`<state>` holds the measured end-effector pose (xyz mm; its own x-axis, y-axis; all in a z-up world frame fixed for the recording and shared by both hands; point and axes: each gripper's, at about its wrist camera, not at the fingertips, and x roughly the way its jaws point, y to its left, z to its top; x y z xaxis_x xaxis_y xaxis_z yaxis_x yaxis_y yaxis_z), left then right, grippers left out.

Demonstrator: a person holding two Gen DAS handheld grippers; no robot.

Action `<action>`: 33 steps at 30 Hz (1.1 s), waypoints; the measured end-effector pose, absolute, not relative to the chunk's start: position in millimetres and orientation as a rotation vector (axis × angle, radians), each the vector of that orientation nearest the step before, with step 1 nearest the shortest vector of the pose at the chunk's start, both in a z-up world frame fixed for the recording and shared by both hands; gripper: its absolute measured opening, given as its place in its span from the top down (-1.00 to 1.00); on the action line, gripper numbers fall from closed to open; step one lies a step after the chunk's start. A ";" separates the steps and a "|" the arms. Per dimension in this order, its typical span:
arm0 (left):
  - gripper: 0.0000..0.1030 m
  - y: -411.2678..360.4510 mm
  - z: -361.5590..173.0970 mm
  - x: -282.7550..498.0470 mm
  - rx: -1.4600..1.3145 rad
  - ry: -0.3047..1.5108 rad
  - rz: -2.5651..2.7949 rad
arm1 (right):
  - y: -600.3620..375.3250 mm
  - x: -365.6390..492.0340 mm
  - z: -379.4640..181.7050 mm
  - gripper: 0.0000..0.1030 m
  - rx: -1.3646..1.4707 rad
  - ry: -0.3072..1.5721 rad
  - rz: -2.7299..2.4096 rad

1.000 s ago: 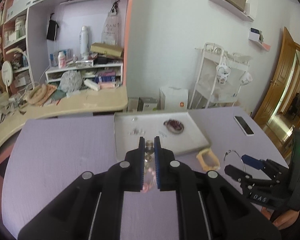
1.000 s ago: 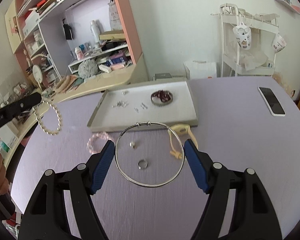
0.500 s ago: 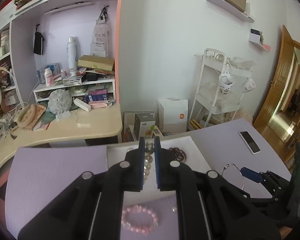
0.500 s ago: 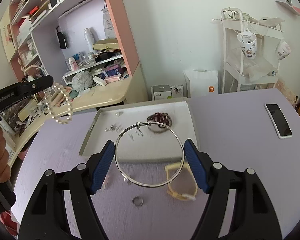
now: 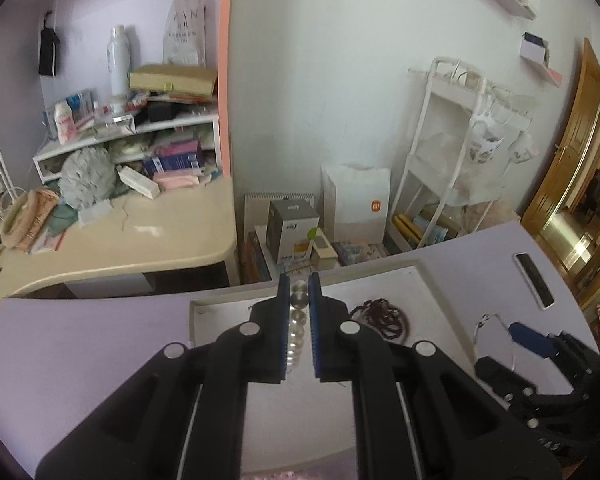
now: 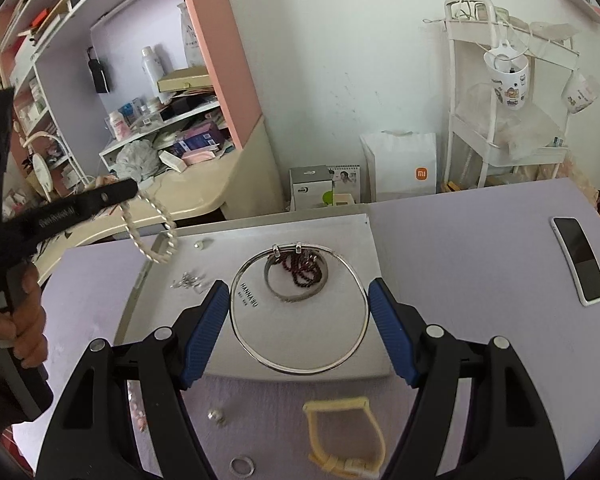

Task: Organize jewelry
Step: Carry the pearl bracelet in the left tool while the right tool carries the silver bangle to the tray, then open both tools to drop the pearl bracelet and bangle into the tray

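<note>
Gripping a pearl bracelet (image 6: 150,229) tight in my left gripper (image 5: 299,280), I am dangling it over the near-left corner of the tray (image 6: 356,364). My right gripper (image 6: 298,302), jaws spread wide, is clasping a silver bangle (image 6: 300,367) by its sides above the tray, with a dark bead bracelet (image 6: 306,270) lying just ahead.

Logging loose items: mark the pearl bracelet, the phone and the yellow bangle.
pearl bracelet (image 6: 153,236): right wrist view, its hanging bead loop.
phone (image 6: 580,260): right wrist view, middle of its dark screen.
yellow bangle (image 6: 376,430): right wrist view, its right-hand side.
</note>
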<state>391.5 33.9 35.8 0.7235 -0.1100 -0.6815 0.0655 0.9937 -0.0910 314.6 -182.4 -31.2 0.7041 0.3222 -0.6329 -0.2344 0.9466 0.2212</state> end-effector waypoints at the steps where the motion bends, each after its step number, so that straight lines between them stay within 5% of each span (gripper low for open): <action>1: 0.82 35.0 29.1 395.8 -0.064 0.766 -0.099 | -181.4 317.9 -32.5 -0.42 0.122 0.726 0.309; 9: 0.78 35.9 -11.2 408.0 -0.055 0.832 -0.101 | -179.9 332.9 -43.5 -0.42 0.122 0.748 0.306; 12: 0.52 36.8 -16.8 405.2 -0.055 0.836 -0.106 | -181.2 335.4 -47.4 -0.42 0.122 0.759 0.303; 33: 0.17 101.6 1.9 371.0 -0.116 0.755 0.037 | -139.7 387.6 -75.3 -0.43 0.076 0.854 0.317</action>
